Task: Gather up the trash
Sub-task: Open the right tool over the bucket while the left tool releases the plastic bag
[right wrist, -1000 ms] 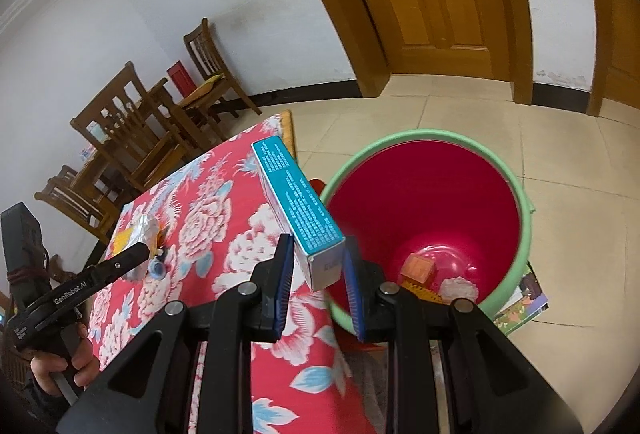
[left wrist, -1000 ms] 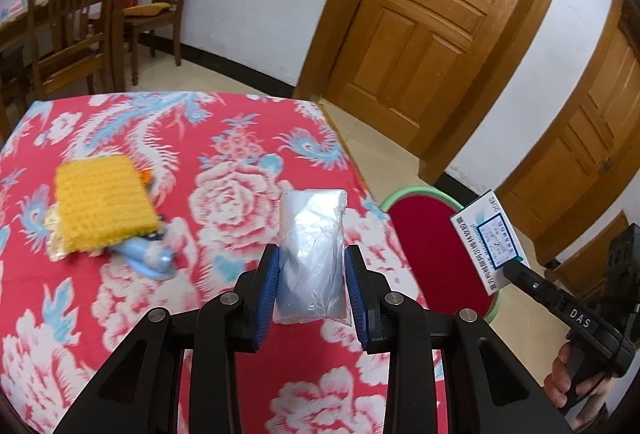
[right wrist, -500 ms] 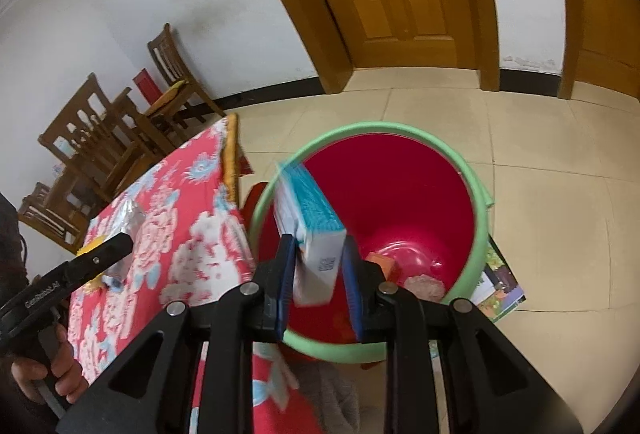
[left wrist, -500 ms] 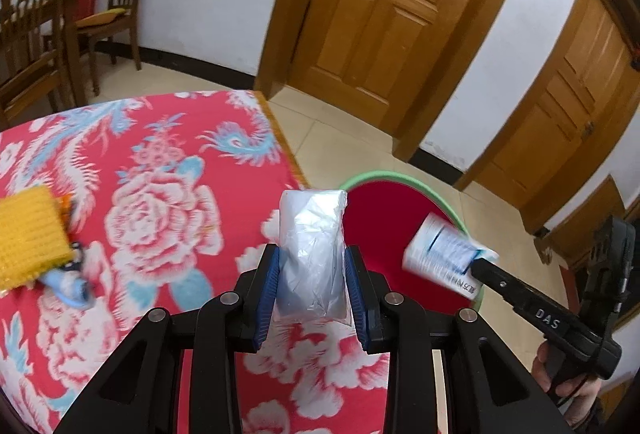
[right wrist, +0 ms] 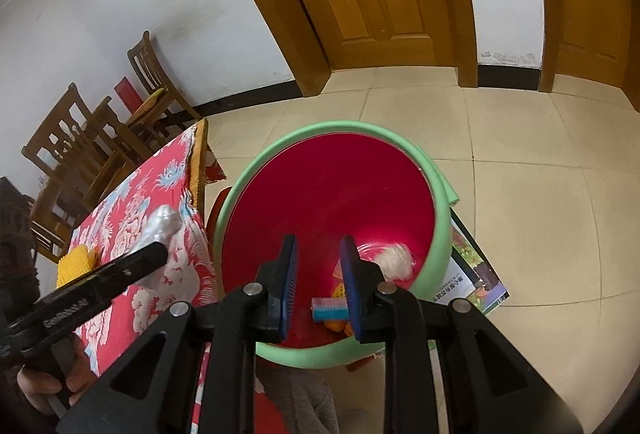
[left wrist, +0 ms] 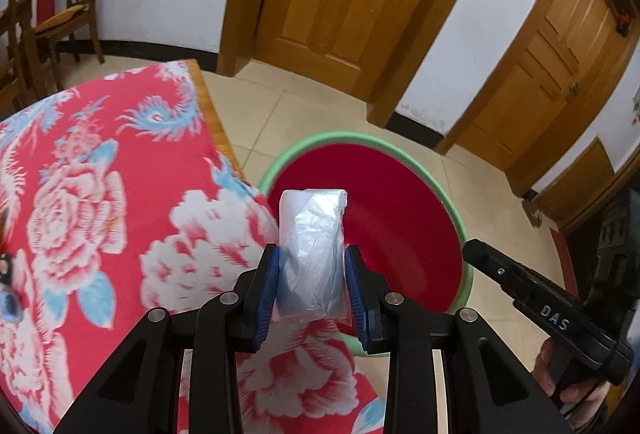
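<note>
On the left, the table [left wrist: 100, 194] with its red flowered cloth takes up the near side, and a yellow knitted pad [right wrist: 76, 266] lies far back on it, along with a small blue thing at the cloth's edge that is too cut off to name. The left gripper [left wrist: 312, 274] pinches a clear plastic packet [left wrist: 312, 246] between its blue pads; the packet stands with its long axis pointing away along the fingers, its far end reaching over the table's edge and the near rim of the bin. Just to the right of the table stands the bin [right wrist: 436, 234], red inside with a green rim, on the tiled floor. In it lie a blue-and-white box [right wrist: 329, 308], something orange and a whitish wad. The right gripper [right wrist: 318, 282] hangs over the bin's mouth with its jaws a little apart and nothing between them. The packet's drop turns on one thing: the bin's opening lies ahead and to the right of the left gripper, so that hand is the one to carry on over the rim, while the right one is already there with no load.
</note>
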`<state>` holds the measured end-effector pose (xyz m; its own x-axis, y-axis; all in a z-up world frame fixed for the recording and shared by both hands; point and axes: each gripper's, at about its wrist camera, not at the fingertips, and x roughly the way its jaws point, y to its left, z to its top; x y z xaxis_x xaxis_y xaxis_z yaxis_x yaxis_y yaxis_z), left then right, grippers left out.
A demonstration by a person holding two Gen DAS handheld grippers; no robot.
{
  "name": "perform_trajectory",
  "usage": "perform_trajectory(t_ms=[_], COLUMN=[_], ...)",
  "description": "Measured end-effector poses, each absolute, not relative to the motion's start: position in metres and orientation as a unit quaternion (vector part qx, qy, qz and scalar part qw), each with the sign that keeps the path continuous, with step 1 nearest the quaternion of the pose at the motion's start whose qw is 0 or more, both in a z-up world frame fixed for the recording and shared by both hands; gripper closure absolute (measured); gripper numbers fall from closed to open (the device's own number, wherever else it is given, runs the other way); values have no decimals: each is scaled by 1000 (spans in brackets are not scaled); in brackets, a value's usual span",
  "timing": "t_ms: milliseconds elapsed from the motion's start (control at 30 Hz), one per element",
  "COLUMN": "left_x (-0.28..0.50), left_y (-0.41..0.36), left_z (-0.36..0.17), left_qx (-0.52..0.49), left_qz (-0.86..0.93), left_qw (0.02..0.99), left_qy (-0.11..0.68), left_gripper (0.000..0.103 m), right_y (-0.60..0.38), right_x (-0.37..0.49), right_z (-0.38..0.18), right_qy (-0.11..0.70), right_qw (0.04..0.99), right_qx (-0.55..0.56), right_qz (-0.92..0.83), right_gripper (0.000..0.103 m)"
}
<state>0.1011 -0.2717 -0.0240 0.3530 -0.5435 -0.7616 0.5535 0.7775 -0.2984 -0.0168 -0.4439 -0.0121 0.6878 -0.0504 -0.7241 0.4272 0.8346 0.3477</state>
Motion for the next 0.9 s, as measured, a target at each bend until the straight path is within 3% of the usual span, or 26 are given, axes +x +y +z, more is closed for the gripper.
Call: perform_trajectory(t_ms=[267, 433, 600, 733, 900], left_x=[99, 95, 93, 92, 92], left_y=[-301, -302, -293, -279, -257], left_z=[-33, -32, -25, -19, -12], left_qx=[22, 25, 21, 13, 1], left_qz=[-366, -371, -365, -347, -322], left_qw=[804, 803, 810, 820, 832], left_qy=[468, 466, 460, 456, 452], left_gripper=[68, 58, 56, 41, 36], right_y=[-451, -451, -451, -447, -439], right_x=[-26, -30, -33, -34, -31], right_z=[-14, -10, -8, -5, 1], right_qy=[367, 361, 360, 360, 360], right_qw=[879, 881, 881, 883, 885], right_qx=[268, 268, 270, 267, 259], right_qz=[-145, -146, -146, -143, -140], right_gripper=[77, 77, 77, 67, 58])
